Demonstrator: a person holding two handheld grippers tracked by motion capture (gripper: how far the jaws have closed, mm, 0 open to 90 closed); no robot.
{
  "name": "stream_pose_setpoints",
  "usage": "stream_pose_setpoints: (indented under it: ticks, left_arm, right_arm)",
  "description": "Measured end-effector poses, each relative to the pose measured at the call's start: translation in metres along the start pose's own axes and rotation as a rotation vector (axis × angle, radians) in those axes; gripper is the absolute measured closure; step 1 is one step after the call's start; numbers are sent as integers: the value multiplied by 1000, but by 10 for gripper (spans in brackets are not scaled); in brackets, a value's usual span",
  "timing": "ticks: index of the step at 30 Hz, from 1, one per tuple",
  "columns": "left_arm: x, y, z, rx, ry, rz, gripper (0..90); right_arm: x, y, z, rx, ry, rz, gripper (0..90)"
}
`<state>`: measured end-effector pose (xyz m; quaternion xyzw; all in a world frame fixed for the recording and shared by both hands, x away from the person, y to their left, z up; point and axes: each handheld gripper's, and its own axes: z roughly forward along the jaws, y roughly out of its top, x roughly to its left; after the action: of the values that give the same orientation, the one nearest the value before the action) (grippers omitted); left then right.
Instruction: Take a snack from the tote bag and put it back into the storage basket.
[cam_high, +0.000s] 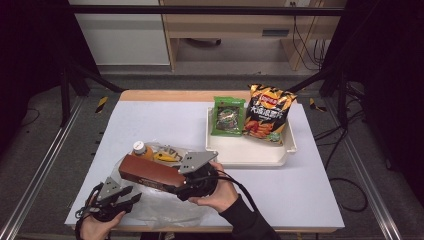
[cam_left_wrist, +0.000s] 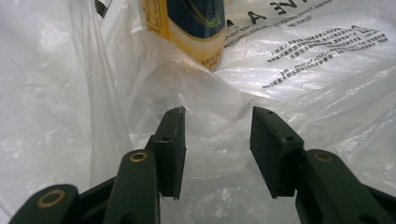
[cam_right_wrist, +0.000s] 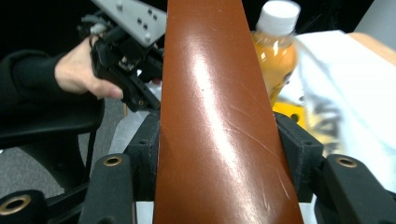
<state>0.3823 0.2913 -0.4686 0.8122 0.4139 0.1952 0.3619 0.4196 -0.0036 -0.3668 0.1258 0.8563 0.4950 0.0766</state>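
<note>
My right gripper (cam_high: 176, 181) is shut on a long glossy brown box (cam_high: 150, 172), held off the table and pointing left; in the right gripper view the box (cam_right_wrist: 215, 116) runs up between both pads. Under and behind it lies a clear plastic bag (cam_high: 160, 205) holding an orange-drink bottle (cam_high: 140, 149) with a white cap. My left gripper (cam_high: 127, 195) rests at the bag's near left edge. Its jaws (cam_left_wrist: 217, 140) stand apart, with bag film (cam_left_wrist: 303, 70) draped around and behind them and the bottle's label (cam_left_wrist: 196, 28) beyond. No pad presses on anything.
A white tray (cam_high: 250, 159) sits at the right of the table with a green snack packet (cam_high: 228, 116) and an orange chips bag (cam_high: 265, 114) in it. A yellow item lies in the plastic bag next to the bottle. Black frame posts flank the table.
</note>
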Motion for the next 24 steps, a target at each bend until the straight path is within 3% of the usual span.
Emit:
stream_pose_setpoints:
  ticks: [13, 24]
  left_arm:
    - [3, 3, -8, -60, -4, -23, 543]
    - [6, 10, -19, -138, 12, -52, 483]
  right_arm:
    - [-11, 13, -39, -32, -52, 1, 436]
    - [-25, 3, -90, -52, -152, 12, 437]
